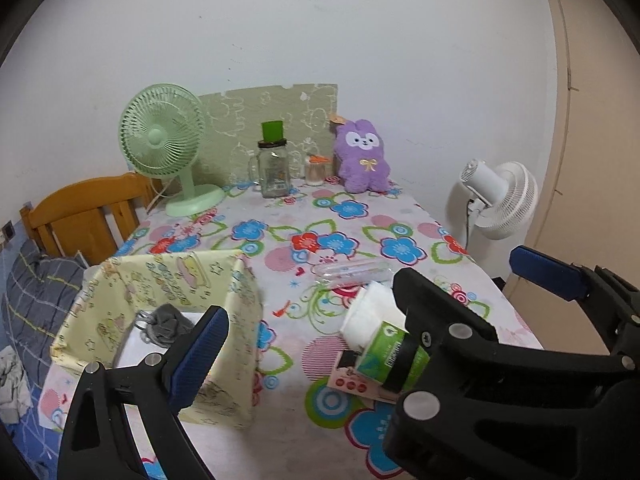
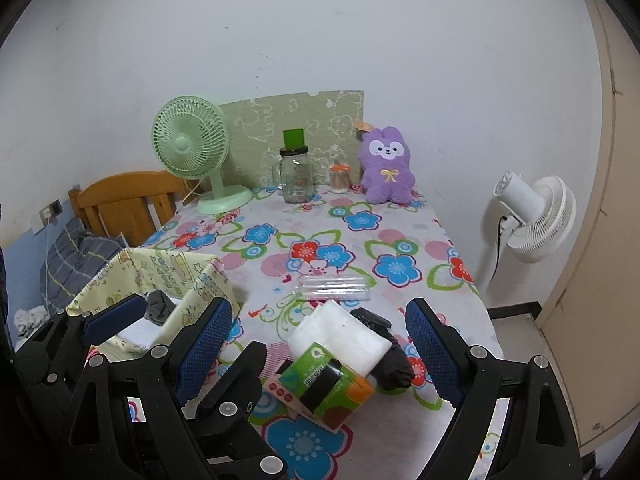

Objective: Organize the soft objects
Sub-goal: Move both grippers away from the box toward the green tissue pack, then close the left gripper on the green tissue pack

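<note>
The tissue pack (image 2: 326, 376) lies near the front edge of the table (image 2: 400, 216), between the two tools, with a white wad (image 2: 344, 336) of tissue spilling from its top and a dark cloth (image 2: 394, 364) bunched against its right side. It looks light and squashy: a thin green printed plastic wrap over soft paper, so it should give under pressure and the glossy wrap may slip. A grip across the middle of the wrapped body, not the loose wad, looks safest, since the wad would likely pull free. The dark cloth is limp, probably best pinched at a fold. The right gripper (image 2: 320, 356) is wide open, its blue textured pads on either side of the pack and holding nothing. The left gripper (image 1: 368, 304) is also spread wide and empty; in its own view one black finger crosses in front of the pack, though whether it touches cannot be told. To the left stands a box (image 1: 236, 320) with thin yellow patterned fabric or paper walls that sag slightly; a grey sock (image 1: 166, 322) already lies inside, so it is likely the destination. A clear, rigid tube case (image 2: 332, 286) lies just beyond the pack. At the far edge sits a fuzzy purple plush (image 2: 386, 166), soft and easily squeezed at the body.
</note>
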### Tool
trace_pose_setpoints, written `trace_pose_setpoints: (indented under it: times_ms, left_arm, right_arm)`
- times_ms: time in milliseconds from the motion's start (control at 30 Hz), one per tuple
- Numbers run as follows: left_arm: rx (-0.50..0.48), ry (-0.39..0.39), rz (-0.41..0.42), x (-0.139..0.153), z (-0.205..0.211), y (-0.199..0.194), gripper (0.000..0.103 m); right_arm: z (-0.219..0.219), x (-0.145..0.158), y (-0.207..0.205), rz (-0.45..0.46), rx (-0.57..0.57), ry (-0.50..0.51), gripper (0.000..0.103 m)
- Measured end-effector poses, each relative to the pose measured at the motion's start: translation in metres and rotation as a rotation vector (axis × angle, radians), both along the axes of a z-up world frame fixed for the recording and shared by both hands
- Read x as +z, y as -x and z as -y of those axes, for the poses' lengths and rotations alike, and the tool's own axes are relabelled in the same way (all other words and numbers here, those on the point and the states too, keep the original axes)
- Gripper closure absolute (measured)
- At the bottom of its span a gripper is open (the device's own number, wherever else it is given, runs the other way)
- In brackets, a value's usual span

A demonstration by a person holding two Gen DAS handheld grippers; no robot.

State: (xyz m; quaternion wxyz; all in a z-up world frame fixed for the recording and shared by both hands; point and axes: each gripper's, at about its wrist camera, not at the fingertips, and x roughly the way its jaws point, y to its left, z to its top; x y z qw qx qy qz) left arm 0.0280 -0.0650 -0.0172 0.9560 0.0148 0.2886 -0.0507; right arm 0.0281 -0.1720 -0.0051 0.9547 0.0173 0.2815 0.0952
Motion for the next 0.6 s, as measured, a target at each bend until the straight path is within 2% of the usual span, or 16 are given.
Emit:
trace_pose_setpoints:
  times_ms: [167,367,600]
  left_arm:
    - [-0.012,-0.007,-0.021,-0.015,0.008,-0.002,0.005]
    - [-0.038,-0.002,-0.084,-0.038,0.014,-0.007,0.006]
    - [-0.055,0.005,-0.139,-0.062,0.020,-0.011,0.006]
  right_arm:
    - [0.008,-0.014,-0.001,-0.032,-0.016,-0.005,0.012]
    - [0.013,-0.034,0.000,-0.032,-0.042,0.029,0.012]
    - [0.021,-0.055,-0.001,-0.052,-0.045,0.015,0.012]
